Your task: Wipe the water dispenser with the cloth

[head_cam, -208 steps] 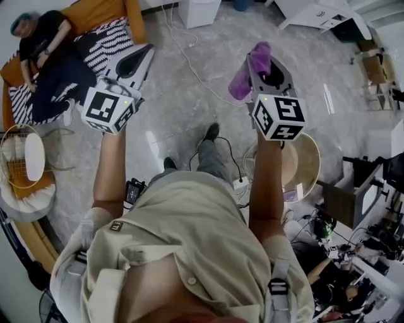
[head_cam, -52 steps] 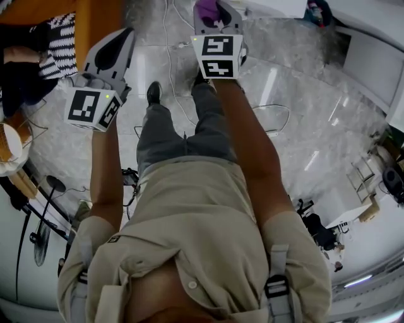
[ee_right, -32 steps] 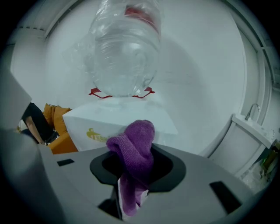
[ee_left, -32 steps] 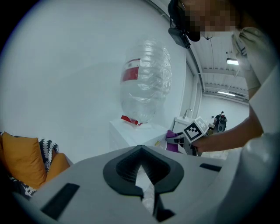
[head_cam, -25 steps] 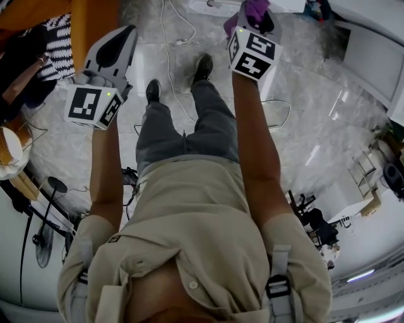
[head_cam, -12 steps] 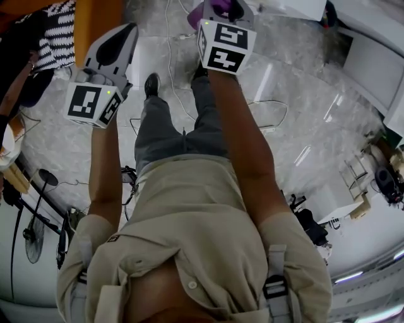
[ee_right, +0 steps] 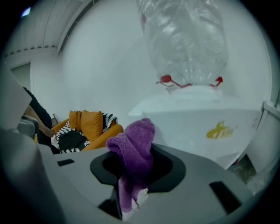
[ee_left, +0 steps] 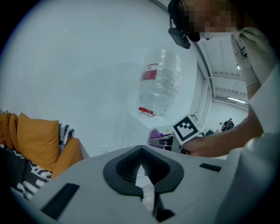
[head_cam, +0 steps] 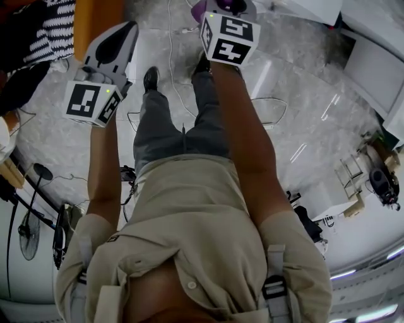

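Right gripper view has our right gripper (ee_right: 130, 197) clamped on the purple cloth (ee_right: 136, 151) close before the white water dispenser (ee_right: 192, 121), left gripper (ee_left: 143, 193) pinched together empty, so we judge no wiping done yet.

Wearing beige short-sleeved shirt (head_cam: 189, 214), grey trousers (head_cam: 165, 126), black shoes (head_cam: 150, 78); dark-buckled straps (head_cam: 271, 287) running over shoulders. Left gripper (head_cam: 124, 35), right gripper (head_cam: 228, 5) showing grey shells, black-white marker cubes (head_cam: 91, 103).

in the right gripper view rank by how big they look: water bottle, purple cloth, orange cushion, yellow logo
1. water bottle
2. purple cloth, nearest the camera
3. orange cushion and yellow logo: too alike to rank
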{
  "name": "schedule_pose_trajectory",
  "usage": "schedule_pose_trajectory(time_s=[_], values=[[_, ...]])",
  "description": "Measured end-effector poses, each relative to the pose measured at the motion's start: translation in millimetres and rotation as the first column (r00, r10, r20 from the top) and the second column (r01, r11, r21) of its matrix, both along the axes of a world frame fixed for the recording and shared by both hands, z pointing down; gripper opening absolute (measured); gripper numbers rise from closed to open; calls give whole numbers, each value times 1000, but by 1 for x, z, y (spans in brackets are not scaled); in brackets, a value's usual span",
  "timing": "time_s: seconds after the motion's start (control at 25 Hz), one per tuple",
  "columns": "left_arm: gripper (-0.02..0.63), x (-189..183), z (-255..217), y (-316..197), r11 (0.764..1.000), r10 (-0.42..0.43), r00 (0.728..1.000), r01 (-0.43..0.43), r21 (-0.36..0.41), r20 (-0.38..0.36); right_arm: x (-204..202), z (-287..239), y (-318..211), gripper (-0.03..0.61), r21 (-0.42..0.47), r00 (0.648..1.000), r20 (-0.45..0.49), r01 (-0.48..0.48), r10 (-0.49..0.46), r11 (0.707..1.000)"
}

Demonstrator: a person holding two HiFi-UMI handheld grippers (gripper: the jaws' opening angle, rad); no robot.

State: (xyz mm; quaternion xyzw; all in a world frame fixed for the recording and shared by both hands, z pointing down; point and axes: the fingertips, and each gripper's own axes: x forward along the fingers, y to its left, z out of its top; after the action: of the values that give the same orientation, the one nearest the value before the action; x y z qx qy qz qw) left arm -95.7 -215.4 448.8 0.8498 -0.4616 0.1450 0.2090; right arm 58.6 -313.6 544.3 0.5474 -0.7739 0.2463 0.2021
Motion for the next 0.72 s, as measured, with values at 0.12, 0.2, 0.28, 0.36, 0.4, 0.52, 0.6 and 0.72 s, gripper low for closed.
schedule_pose_trajectory(time_s=[0.12,0.2,0.28,0.36,0.4,0.52,0.6,0.72], values=[[15,-6,9,3,1000,-3,1000,3,-8,-1,1,20,0,127,-17,1000,-11,-9,9,1000],[15,-8,16,4,1000,-3,1000,3,-14,0,1,32,0,129,-18,999,-38,6,-7,1000],[15,-9,22,6,1000,-3,1000,3,-21,0,5,52,-1,130,-56,999,-32,-7,6,998],[15,-12,27,11,1000,-2,1000,2,-28,1,4,66,-2,132,-66,999,-42,-3,0,998],[15,-12,29,14,1000,-1,1000,1,-29,0,1,67,-4,132,-56,999,-46,5,-8,998],[15,-13,34,16,999,1,1000,-1,-33,1,-8,60,-15,133,-6,999,-44,17,-18,1000],[15,-13,39,17,999,5,1000,-5,-40,1,-9,70,-16,133,-13,999,-45,16,-16,1000],[15,-8,46,16,999,16,1000,-15,-42,4,-7,93,-16,133,-34,999,-46,15,-16,999]])
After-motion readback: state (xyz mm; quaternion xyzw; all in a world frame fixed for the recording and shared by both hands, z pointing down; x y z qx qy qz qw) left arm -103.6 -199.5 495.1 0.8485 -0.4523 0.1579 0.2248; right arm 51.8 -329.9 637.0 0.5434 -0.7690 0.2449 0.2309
